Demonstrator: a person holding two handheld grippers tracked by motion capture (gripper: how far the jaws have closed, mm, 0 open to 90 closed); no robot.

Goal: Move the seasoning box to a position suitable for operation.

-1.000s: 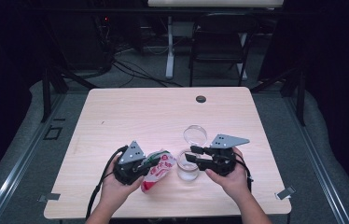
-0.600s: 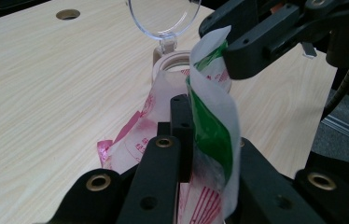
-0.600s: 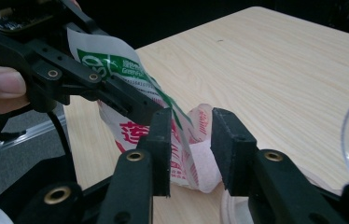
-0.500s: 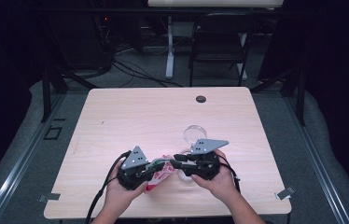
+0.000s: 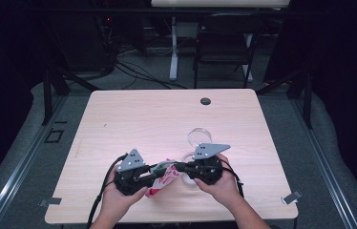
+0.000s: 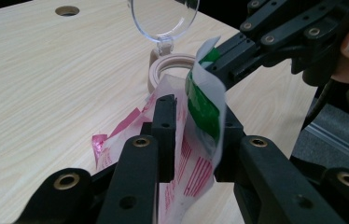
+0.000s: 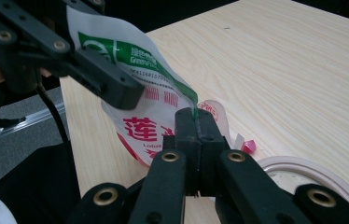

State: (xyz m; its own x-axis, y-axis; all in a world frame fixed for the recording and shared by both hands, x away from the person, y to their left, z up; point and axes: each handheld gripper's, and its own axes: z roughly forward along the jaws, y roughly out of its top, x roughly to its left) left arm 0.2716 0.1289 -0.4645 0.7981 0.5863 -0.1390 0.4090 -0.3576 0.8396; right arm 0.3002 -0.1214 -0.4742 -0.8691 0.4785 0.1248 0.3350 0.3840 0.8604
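High view shows the right gripper [image 5: 179,167] has come in from beside the jar [image 5: 189,157] to meet the left gripper [image 5: 153,172] over the packet [image 5: 163,177], near the table's [image 5: 167,119] front edge. Both now clamp it: the left jaws pinch its body, the right jaws are closed on the green top edge, so a tear-open pull seems next. The packet is thin, glossy, crinkled film, white with red print; the jar is clear, with its round lid up.
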